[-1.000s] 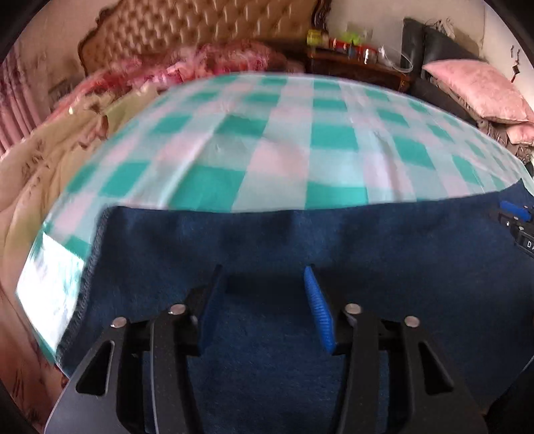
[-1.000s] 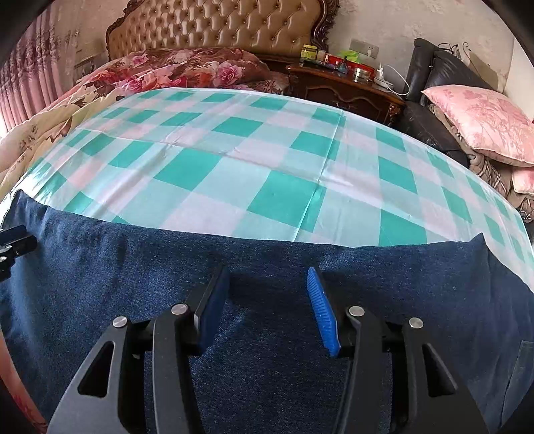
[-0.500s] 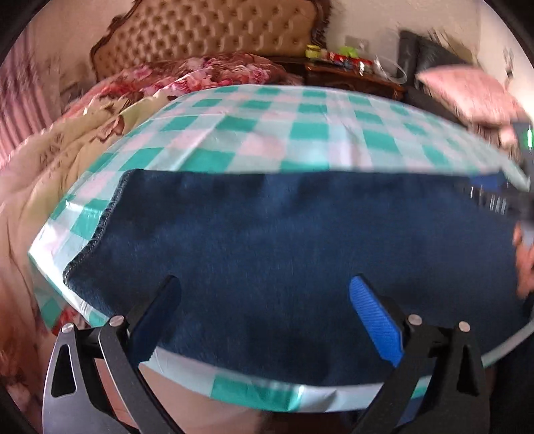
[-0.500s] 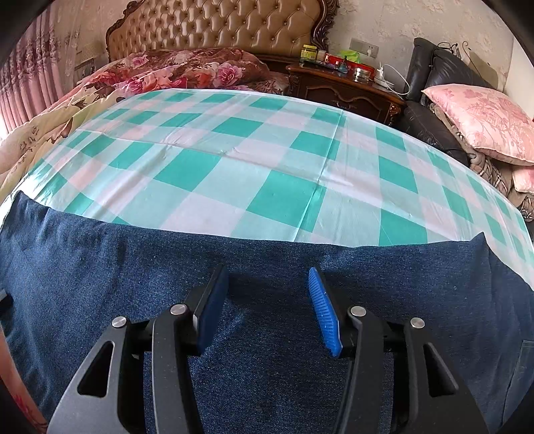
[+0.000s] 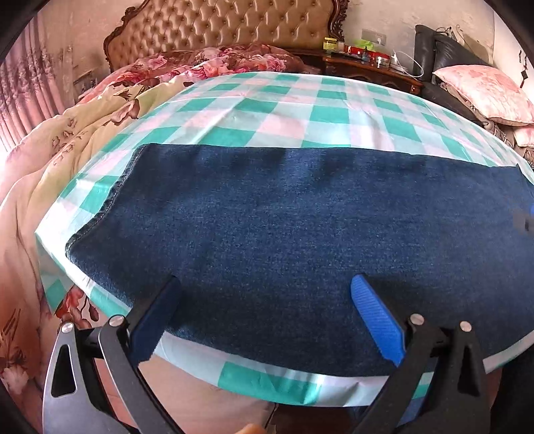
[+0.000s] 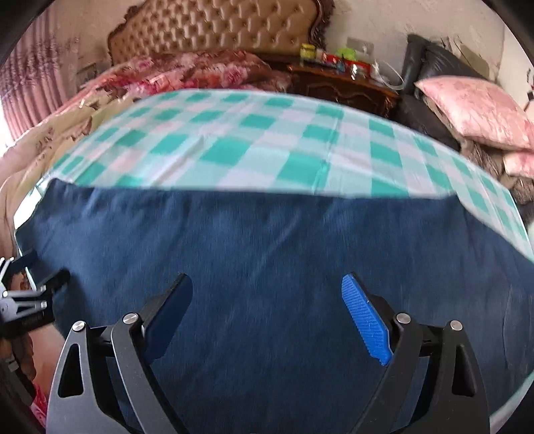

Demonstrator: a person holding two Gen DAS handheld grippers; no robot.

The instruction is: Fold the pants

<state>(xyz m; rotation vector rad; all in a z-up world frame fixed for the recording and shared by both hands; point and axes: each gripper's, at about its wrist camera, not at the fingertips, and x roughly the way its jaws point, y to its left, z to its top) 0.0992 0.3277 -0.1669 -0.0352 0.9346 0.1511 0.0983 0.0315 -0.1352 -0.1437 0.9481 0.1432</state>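
Dark blue denim pants (image 5: pixel 283 217) lie flat across the near part of a green-and-white checked sheet (image 5: pixel 283 113), with a stitched hem at the left end. My left gripper (image 5: pixel 267 303) is open and empty, hovering over the pants' near edge. My right gripper (image 6: pixel 267 297) is open and empty above the pants (image 6: pixel 267 240). The left gripper also shows at the far left of the right wrist view (image 6: pixel 30 297). The right wrist view is blurred.
A floral quilt (image 5: pixel 83 133) is heaped at the left of the bed. A tufted headboard (image 5: pixel 233 26) stands behind. A wooden nightstand (image 5: pixel 367 66) with small bottles and a pink pillow (image 5: pixel 484 90) on a dark chair are at the right.
Both grippers have opened wide and drawn back from the pants. The left gripper has pulled back to the near edge; the right one followed within the last half second.
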